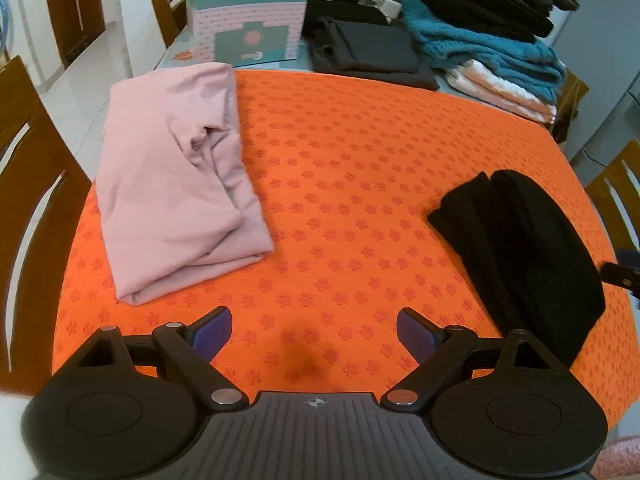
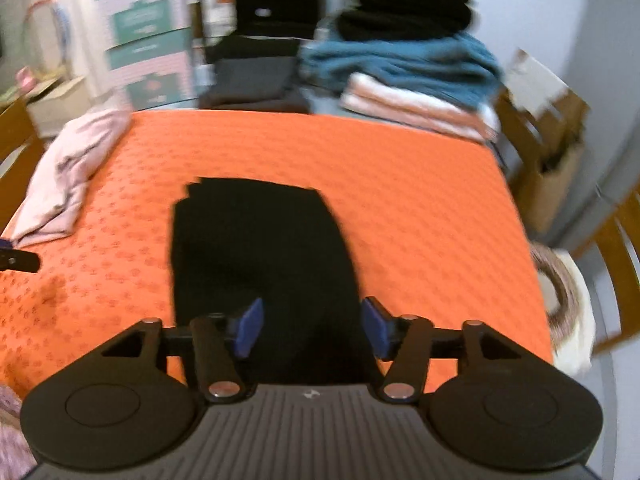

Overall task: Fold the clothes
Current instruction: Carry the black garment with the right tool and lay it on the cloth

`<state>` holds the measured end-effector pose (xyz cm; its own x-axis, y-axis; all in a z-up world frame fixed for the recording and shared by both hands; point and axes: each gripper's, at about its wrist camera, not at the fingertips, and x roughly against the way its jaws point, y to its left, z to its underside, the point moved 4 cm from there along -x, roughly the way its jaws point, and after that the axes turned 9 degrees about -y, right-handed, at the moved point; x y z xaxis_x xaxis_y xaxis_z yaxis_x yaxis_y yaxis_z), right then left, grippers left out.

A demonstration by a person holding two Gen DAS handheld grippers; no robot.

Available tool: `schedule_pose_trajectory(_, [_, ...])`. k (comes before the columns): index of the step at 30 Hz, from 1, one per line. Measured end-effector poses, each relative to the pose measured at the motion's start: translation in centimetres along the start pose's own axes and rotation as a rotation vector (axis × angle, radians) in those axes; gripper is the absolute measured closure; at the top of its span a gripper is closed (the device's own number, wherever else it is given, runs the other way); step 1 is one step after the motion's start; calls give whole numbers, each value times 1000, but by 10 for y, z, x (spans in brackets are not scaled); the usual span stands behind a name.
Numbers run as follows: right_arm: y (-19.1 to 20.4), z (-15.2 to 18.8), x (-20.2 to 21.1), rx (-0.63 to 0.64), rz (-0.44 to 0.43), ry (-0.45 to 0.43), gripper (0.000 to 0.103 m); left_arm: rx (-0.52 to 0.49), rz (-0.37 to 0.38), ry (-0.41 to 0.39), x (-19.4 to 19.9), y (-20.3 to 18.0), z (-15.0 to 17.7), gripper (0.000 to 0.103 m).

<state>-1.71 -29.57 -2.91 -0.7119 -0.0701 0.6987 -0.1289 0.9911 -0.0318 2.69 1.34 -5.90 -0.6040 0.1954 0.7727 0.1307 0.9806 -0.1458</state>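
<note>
A folded pink garment (image 1: 176,184) lies on the left of the orange patterned cloth (image 1: 340,160); it also shows in the right wrist view (image 2: 64,176). A folded black garment (image 1: 524,252) lies on the right, seen large in the right wrist view (image 2: 260,248). My left gripper (image 1: 314,336) is open and empty above the near middle of the cloth, between the two garments. My right gripper (image 2: 312,330) is open, its fingers held over the near end of the black garment; a part of it shows in the left wrist view (image 1: 620,276). The right view is blurred.
Stacks of folded clothes, teal, pale pink and black (image 1: 492,52), and a dark grey folded piece (image 1: 368,48) sit at the table's far edge. Teal and pink boxes (image 1: 248,20) stand at the far left. Wooden chairs (image 1: 28,184) flank the table.
</note>
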Motion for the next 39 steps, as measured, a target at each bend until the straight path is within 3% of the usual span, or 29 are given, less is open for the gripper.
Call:
schedule_pose_trajectory(4, [33, -15, -31, 70, -50, 2, 34, -8, 29, 7, 2, -2, 2, 13])
schedule_pose_trajectory(9, [56, -28, -71, 83, -41, 4, 36, -26, 26, 3, 2, -6, 3, 13])
schedule_pose_trajectory(10, [57, -28, -78, 79, -32, 11, 40, -31, 24, -1, 3, -7, 2, 12])
schedule_pose_trajectory(12, [55, -28, -86, 59, -18, 27, 79, -36, 19, -8, 4, -7, 2, 6])
schedule_pose_trajectory(15, [40, -26, -83, 13, -19, 26, 93, -35, 10, -11, 3, -6, 1, 0])
schedule_pose_trajectory(21, [-3, -20, -49, -65, 47, -13, 96, -43, 32, 1, -4, -11, -1, 1])
schedule_pose_trajectory(27, [-64, 1, -7, -178, 181, -19, 96, -85, 61, 6, -16, -26, -10, 5])
schedule_pose_trajectory(34, [-118, 60, 35, -330, 338, 47, 96, -154, 110, 13, -31, -52, -21, 6])
schedule_pose_trajectory(39, [-130, 115, 53, -436, 374, 139, 97, -196, 136, 11, -41, -68, -28, 8])
